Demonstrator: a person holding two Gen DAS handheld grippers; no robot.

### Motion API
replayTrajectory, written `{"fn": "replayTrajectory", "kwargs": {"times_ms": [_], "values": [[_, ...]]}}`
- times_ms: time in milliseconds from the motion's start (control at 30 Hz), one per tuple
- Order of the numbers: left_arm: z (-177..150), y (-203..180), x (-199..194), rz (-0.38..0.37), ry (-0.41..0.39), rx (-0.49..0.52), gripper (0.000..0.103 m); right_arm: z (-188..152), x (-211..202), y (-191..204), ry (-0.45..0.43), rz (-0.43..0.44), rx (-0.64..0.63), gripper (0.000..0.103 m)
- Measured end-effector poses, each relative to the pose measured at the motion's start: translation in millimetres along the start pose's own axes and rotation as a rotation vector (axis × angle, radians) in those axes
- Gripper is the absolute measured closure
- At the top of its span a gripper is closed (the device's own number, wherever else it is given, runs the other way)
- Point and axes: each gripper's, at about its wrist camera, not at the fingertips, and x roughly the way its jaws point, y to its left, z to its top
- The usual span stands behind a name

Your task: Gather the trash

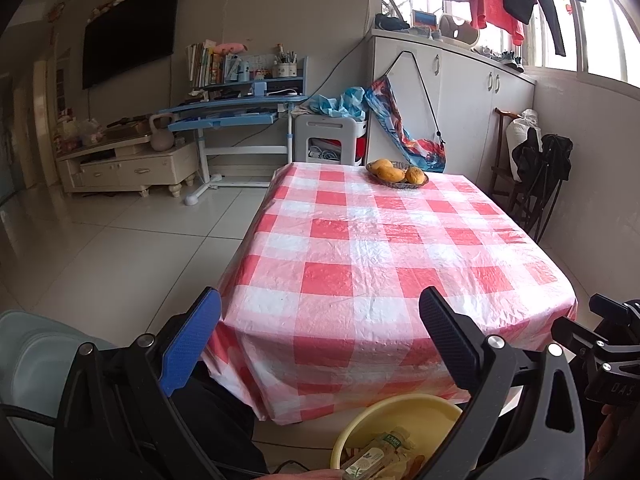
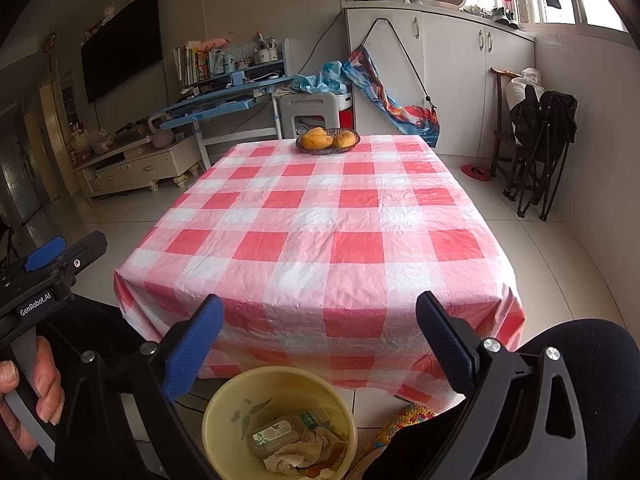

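A yellow bin (image 2: 240, 400) stands on the floor in front of the table, below both grippers. Inside it lie a small plastic bottle (image 2: 276, 434) and crumpled paper (image 2: 304, 454). The bin also shows in the left wrist view (image 1: 400, 416), with the bottle (image 1: 376, 454) in it. My left gripper (image 1: 320, 320) is open and empty, held before the table's near edge. My right gripper (image 2: 320, 316) is open and empty, above the bin. The left gripper also shows in the right wrist view (image 2: 60, 252), at the left.
The table has a red and white checked cloth (image 2: 332, 216). A basket of mangoes (image 2: 328, 140) sits at its far edge. A folded chair with dark clothes (image 2: 540, 128) stands at the right wall. A blue desk (image 2: 224, 100) and a TV cabinet (image 2: 136, 164) stand at the far left.
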Motion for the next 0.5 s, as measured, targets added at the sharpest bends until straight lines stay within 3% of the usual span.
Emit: {"fn": "replayTrajectory", "kwargs": {"times_ms": [500], "values": [[0.0,0.7,0.0,0.0,0.0,-0.001,0.007,-0.2,0.7,1.2,0.003,-0.001,-0.003,0.01]]}}
